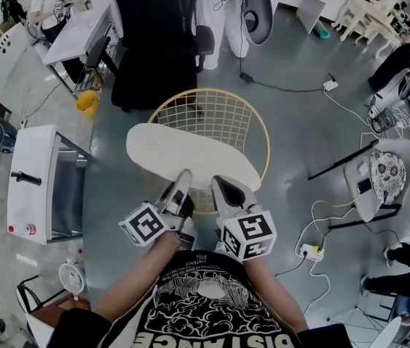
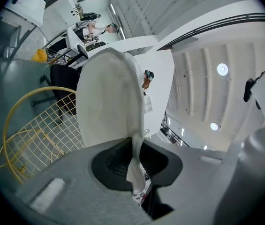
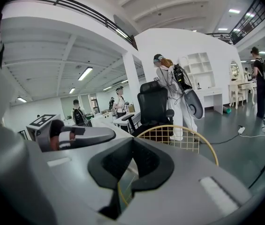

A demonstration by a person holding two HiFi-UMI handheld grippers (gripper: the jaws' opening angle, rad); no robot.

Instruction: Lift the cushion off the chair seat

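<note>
A pale oval cushion hangs level above the yellow wire chair, clear of its seat. My left gripper is shut on the cushion's near edge. In the left gripper view the white fabric is pinched between the black pads of that gripper, with the wire chair beyond. My right gripper lies at the same edge, beside the left one. In the right gripper view that gripper has its jaws close together. The slit shows a pale strip and a yellow wire. I cannot tell if it grips the cushion.
A black office chair stands just behind the wire chair. A white cabinet is at the left. A power strip with cables lies on the grey floor at the right, near another chair with a patterned cushion. People stand far off.
</note>
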